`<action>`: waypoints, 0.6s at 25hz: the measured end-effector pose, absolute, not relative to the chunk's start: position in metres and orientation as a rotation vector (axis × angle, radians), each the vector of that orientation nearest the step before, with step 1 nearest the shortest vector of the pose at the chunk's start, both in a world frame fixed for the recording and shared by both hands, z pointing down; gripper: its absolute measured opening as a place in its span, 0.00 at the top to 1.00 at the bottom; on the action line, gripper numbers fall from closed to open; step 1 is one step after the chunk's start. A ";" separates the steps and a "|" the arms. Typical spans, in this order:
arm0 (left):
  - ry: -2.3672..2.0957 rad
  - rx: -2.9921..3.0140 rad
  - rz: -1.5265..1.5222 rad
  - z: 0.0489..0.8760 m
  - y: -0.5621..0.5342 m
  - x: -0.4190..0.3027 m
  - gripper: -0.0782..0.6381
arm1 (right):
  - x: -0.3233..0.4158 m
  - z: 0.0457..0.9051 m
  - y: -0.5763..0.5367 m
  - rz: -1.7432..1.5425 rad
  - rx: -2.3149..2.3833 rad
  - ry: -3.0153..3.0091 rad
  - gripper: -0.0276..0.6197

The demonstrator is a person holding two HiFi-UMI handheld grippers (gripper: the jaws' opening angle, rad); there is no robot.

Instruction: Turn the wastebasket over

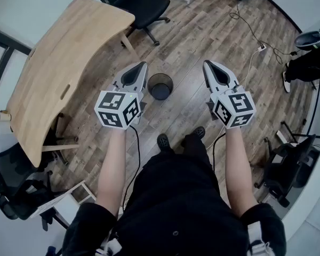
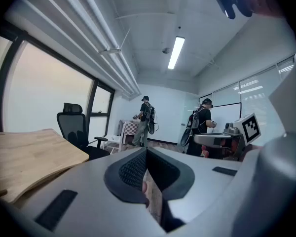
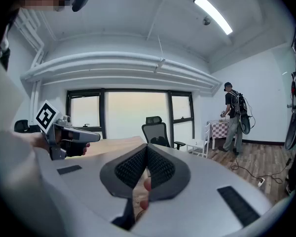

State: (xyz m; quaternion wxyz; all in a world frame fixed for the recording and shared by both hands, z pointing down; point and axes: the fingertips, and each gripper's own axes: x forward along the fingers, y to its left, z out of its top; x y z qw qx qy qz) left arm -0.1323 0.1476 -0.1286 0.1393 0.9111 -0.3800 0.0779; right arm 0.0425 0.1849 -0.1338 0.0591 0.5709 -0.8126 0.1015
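Wastebasket [image 1: 160, 86], a dark round bin, stands mouth-up on the wooden floor [image 1: 197, 41] just ahead of the person's shoes, and in the head view it shows between the two grippers, touched by neither. Both bare forearms reach straight forward, roughly parallel. The left gripper [image 1: 140, 68] and the right gripper [image 1: 209, 67] are held out in the air, tipped slightly downward, each with its jaws pressed together on nothing, and a wooden table [image 1: 58, 63] lies off to the left.

Upright wastebasket [image 1: 160, 86] on wood floor [image 1: 192, 41]
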 end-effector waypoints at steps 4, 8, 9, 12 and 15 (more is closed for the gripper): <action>-1.105 2.638 0.208 -0.135 0.148 -0.141 0.87 | 0.039 -0.137 0.187 0.292 1.730 -2.464 0.91; -1.112 2.628 0.187 -0.138 0.147 -0.148 0.87 | 0.037 -0.139 0.190 0.273 1.728 -2.460 0.91; -1.111 2.627 0.186 -0.138 0.148 -0.149 0.87 | 0.037 -0.139 0.191 0.269 1.730 -2.457 0.91; -1.108 2.630 0.189 -0.139 0.150 -0.150 0.87 | 0.038 -0.144 0.192 0.268 1.748 -2.461 0.91; -1.109 2.627 0.197 -0.138 0.152 -0.152 0.87 | 0.032 -0.145 0.195 0.335 1.713 -2.524 0.91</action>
